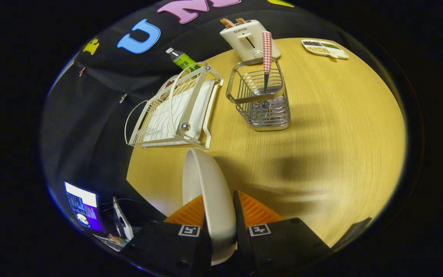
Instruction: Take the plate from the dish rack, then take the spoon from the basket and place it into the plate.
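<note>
**Plate out of rack, held on edge over table — needs setting down**

The plate (209, 192) sits edge-on between the fingers of the gripper (221, 227); both fingers clamp its rim, one on each face. The plate stands upright, above the wooden table (340, 127), near the table's front edge. It is clear of the dish rack (175, 107), which stands beyond the fingers and looks emptied of plates. A green bottle (183, 59) stands behind the rack.

The spoon (266, 57), with its checked handle up, stands in the wire basket (262, 100), beside the rack and well apart from the plate. A toaster (248, 38) is just behind the basket, and a small divided tray (324, 48) lies at the far edge of the table.

Judged step: put the plate down flat before going for the spoon. To do it well, the gripper should tip the plate from upright to level and lower it onto the bare wood short of the basket, with the cavity up. The fingers should let go only once the base rests, as an edge-held plate can slip or roll if dropped early. Placing it close enough to the basket keeps the spoon carry short, but it must not touch the rack or the basket. Some blur on the table suggests motion, so the exact height above the surface cannot be told.
</note>
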Tool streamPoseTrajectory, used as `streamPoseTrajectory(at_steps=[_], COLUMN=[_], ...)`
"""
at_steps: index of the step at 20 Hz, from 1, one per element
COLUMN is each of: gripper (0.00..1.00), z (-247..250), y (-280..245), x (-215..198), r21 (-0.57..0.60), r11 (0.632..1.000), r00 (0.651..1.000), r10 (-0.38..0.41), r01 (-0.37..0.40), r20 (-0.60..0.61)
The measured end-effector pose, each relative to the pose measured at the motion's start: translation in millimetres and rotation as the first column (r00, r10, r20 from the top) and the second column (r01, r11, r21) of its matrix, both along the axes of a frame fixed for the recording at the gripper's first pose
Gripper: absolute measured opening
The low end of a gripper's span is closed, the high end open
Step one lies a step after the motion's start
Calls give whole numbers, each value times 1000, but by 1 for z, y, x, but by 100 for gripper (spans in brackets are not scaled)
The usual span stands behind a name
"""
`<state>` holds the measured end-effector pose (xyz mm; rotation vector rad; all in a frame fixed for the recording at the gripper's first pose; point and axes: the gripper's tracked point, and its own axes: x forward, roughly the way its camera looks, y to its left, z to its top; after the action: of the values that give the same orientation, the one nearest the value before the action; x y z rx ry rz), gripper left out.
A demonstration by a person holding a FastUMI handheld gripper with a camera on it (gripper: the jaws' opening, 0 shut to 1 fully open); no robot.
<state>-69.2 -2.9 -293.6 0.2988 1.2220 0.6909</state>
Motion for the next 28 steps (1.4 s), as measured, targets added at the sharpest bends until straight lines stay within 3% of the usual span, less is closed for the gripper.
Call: streamPoseTrajectory(at_steps=[5,7,9,10,13,20,28], gripper=[43,56,92,99,99,99,99], z=[-18,-17,-8,2,32,102,80], y=[-30,-33,-40,-46,-49,-41,-22], x=[25,35,50,56,86,161,240], r21=[-87,-91,-86,-81,-61,-19,-7], r11=[996,995,992,991,986,978,946], r00=[997,993,982,974,935,789,780], r10=[-18,-40,-71,-90,-127,-155,-263], r01=[24,51,87,109,155,207,324], r20=[70,114,173,207,331,595,568])
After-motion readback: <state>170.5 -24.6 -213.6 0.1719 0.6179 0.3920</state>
